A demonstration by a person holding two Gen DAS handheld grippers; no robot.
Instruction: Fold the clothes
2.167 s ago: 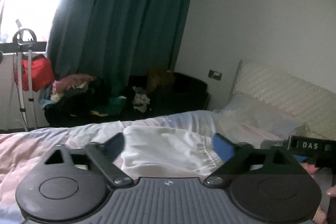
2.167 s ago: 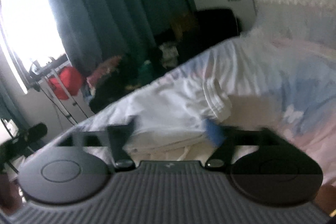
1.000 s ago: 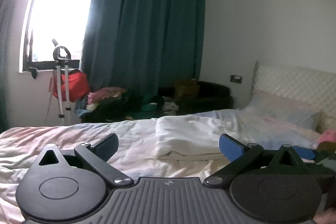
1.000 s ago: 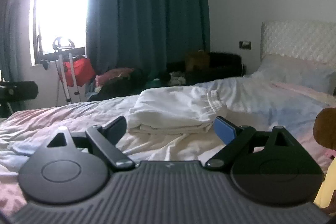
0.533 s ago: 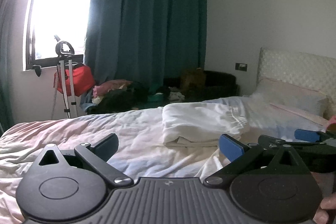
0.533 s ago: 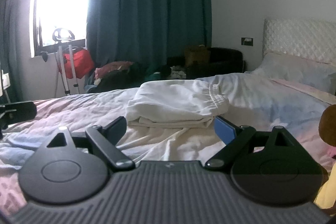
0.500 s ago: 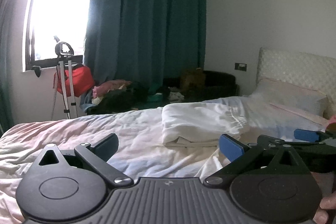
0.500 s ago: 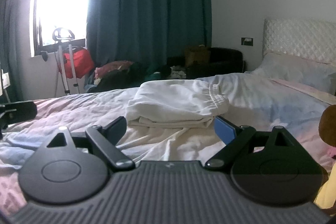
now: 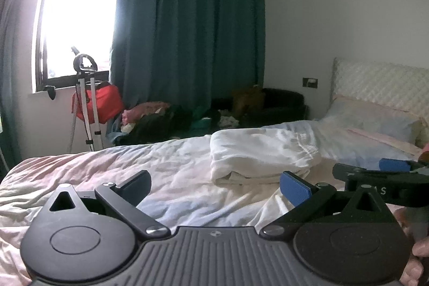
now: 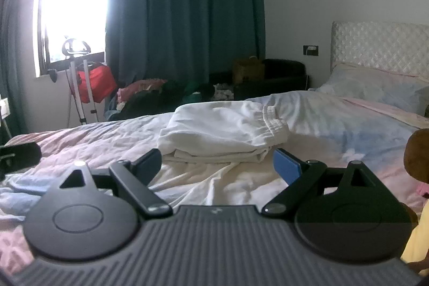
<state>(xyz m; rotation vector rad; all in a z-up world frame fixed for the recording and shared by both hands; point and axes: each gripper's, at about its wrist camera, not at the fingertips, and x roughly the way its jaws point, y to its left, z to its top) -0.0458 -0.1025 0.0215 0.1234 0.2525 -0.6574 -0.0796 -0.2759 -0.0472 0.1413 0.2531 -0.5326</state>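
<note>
A folded white garment (image 9: 257, 154) with an elastic waistband lies on the bed (image 9: 150, 168); it also shows in the right wrist view (image 10: 222, 133). My left gripper (image 9: 214, 185) is open and empty, held above the sheet short of the garment. My right gripper (image 10: 217, 165) is open and empty, just in front of the garment's near edge. The right gripper's body (image 9: 380, 178) shows at the right of the left wrist view.
Pillows (image 10: 375, 87) and a quilted headboard (image 10: 380, 42) are at the right. A pile of clothes (image 9: 161, 117) and a dark sofa (image 9: 268, 103) stand beyond the bed. A stand with a red bag (image 9: 93, 101) is by the window. A brown soft toy (image 10: 417, 154) lies at right.
Both grippers have drawn back from the garment and levelled out over about two seconds. In the last half second there is almost no movement. Both stay open.
</note>
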